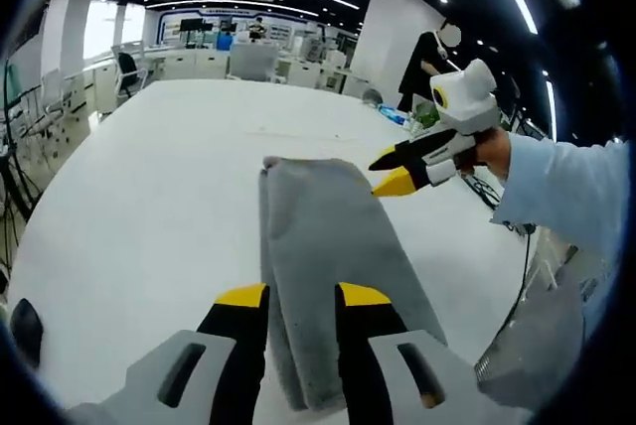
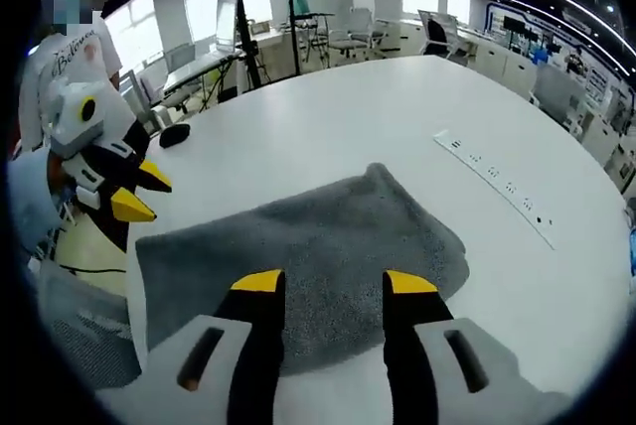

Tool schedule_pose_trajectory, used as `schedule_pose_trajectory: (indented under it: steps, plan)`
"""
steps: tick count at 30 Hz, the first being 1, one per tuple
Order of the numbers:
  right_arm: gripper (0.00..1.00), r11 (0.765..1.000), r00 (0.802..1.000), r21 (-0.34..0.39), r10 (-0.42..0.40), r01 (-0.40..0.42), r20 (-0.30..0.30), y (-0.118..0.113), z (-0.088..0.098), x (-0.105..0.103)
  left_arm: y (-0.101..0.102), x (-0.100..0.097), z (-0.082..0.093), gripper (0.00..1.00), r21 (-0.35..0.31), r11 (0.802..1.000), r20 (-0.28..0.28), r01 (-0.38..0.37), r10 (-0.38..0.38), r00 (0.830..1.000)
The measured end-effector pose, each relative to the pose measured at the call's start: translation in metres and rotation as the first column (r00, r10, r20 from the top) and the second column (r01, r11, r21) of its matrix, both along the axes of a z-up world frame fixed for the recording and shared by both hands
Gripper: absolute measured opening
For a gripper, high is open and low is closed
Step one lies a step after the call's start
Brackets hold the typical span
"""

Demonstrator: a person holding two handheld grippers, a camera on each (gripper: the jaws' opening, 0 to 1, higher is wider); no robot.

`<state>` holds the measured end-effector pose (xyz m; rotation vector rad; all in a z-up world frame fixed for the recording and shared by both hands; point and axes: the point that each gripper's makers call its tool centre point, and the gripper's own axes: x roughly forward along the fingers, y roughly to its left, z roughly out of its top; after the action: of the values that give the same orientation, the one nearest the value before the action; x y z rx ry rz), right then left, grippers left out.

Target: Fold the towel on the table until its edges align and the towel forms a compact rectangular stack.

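A grey towel (image 1: 323, 246) lies folded into a long strip on the white table (image 1: 149, 197). In the left gripper view my left gripper (image 1: 303, 296) hangs open just above the towel's near end, its yellow-tipped jaws spread over the cloth. My right gripper (image 1: 394, 172) hovers open at the towel's far right corner, holding nothing. In the right gripper view the towel (image 2: 318, 236) spreads crosswise, with my right gripper (image 2: 335, 283) open over its near edge. My left gripper (image 2: 139, 193) is open off the towel's left end.
A long white strip with dark marks (image 2: 497, 187) lies on the table to the right. A small black object (image 2: 174, 134) sits near the far left edge. Office chairs (image 2: 348, 33) and desks stand beyond the table. A person's pale blue sleeve (image 1: 561, 192) holds the right gripper.
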<state>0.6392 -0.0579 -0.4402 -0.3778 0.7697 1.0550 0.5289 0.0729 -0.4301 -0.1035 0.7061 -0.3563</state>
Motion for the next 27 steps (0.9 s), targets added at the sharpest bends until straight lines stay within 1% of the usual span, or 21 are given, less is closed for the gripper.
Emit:
schedule_pose_trajectory:
  steps: [5,10,14,16,20,23,27]
  plan:
    - [0.35,1.000,0.999,0.000,-0.027,0.027,-0.019,-0.005,-0.004,-0.005,0.009,0.016,-0.002,0.27,-0.001,1.000,-0.003,0.009,-0.009,1.000]
    - [0.34,0.998,0.998,-0.003,-0.060,0.060,-0.035,-0.011,-0.008,-0.008,0.007,0.024,-0.004,0.27,-0.002,1.000,-0.014,0.027,-0.027,1.000]
    - [0.33,0.997,0.996,-0.004,-0.082,0.082,-0.042,-0.015,-0.011,-0.007,0.010,0.031,-0.009,0.27,0.002,0.999,-0.025,0.040,-0.040,0.999]
    - [0.33,0.995,0.994,-0.002,-0.101,0.101,-0.050,-0.018,-0.013,-0.008,0.011,0.037,-0.013,0.27,0.001,0.999,-0.034,0.050,-0.050,0.998]
    - [0.33,0.991,0.989,-0.003,-0.132,0.132,-0.061,-0.024,-0.015,-0.012,0.009,0.039,-0.020,0.27,-0.005,0.998,-0.067,0.069,-0.069,0.995]
    - [0.31,0.986,0.983,-0.005,-0.167,0.167,-0.079,-0.029,-0.019,-0.014,0.015,0.048,-0.026,0.27,-0.014,0.997,-0.088,0.076,-0.077,0.993]
    - [0.31,0.980,0.975,-0.010,-0.199,0.199,-0.101,-0.033,-0.025,-0.021,0.014,0.058,-0.034,0.27,-0.029,0.996,-0.112,0.083,-0.085,0.990]
